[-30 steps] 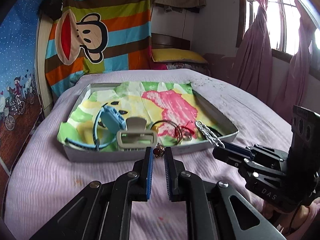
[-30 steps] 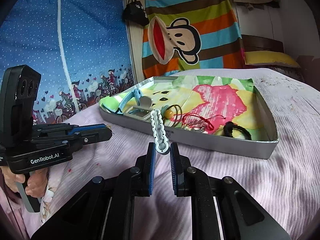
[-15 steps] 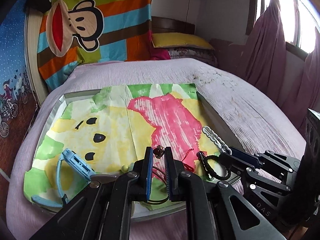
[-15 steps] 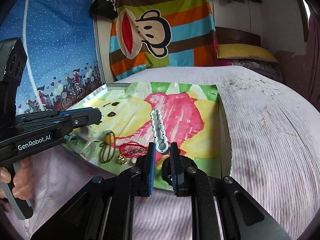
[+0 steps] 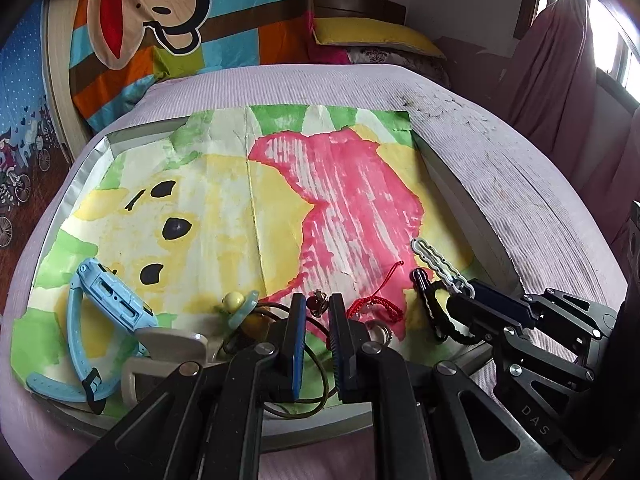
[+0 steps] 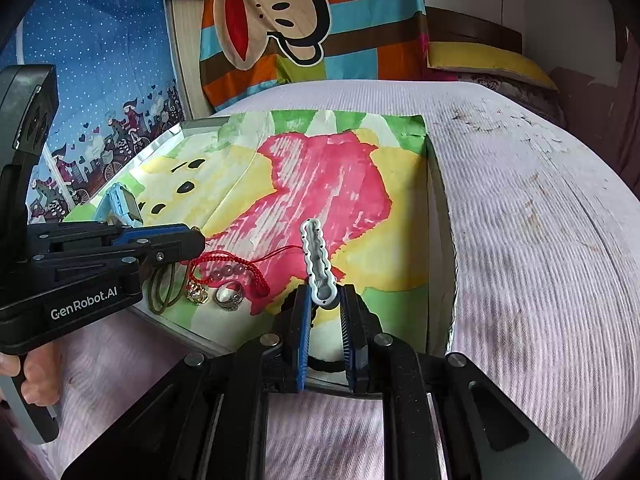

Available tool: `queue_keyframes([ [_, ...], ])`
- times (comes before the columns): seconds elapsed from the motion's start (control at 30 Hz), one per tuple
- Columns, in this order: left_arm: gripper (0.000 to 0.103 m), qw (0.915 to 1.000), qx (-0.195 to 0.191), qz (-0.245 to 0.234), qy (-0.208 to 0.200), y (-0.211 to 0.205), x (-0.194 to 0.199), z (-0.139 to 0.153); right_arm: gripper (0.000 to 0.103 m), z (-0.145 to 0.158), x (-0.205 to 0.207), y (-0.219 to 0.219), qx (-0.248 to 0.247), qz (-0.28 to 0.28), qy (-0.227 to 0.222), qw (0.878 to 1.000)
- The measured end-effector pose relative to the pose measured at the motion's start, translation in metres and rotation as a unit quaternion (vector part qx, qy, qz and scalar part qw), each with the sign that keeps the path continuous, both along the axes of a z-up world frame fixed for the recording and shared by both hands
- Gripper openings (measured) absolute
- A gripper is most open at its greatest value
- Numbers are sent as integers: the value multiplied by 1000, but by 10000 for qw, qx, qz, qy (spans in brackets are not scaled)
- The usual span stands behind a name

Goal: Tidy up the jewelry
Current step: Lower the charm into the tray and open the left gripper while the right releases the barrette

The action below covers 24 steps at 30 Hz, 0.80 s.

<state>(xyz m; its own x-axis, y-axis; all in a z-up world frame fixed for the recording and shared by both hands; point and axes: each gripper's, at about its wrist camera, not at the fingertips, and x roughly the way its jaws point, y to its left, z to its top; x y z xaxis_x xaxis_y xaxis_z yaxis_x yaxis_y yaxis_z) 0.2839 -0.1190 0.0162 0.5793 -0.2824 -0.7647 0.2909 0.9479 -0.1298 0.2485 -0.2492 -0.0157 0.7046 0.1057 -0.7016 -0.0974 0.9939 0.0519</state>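
Observation:
A grey tray (image 5: 450,186) lined with a painted paper lies on the bed. My left gripper (image 5: 317,309) hovers over its near edge, shut on a small dark-and-gold charm (image 5: 318,305). Beside it, my right gripper (image 6: 324,300) is shut on the end of a white wavy hair clip (image 6: 317,258), which sticks out forward above the paper. Below them lie a red cord bracelet (image 6: 228,264), a silver ring (image 6: 230,294), a gold charm (image 6: 198,292), an olive hair tie (image 6: 162,290), a blue watch (image 5: 108,300) and a grey claw clip (image 5: 168,342). A black hair tie (image 5: 436,318) is partly hidden.
The far half of the painted paper (image 5: 320,184) carries nothing. A lilac bedspread (image 6: 540,260) surrounds the tray. Behind stand a striped monkey blanket (image 5: 180,20), a yellow pillow (image 5: 372,36) and curtains at the right. A person's hand (image 6: 36,376) holds the left gripper's handle.
Both grippers moved forward from in front of the tray to over its near part and tipped downward. Each keeps its item: the left the charm, the right the hair clip.

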Motion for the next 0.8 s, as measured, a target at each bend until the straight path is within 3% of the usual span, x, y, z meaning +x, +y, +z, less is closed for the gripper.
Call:
queue_keyframes([
  [0.43, 12, 9995, -231, 191, 109, 5, -1, -2, 14, -5, 6, 3, -10, 80, 242, 9997],
  [0.8, 22, 9978, -321, 467, -336, 21, -27, 13, 43, 8, -18, -10, 221, -145, -344, 9991],
])
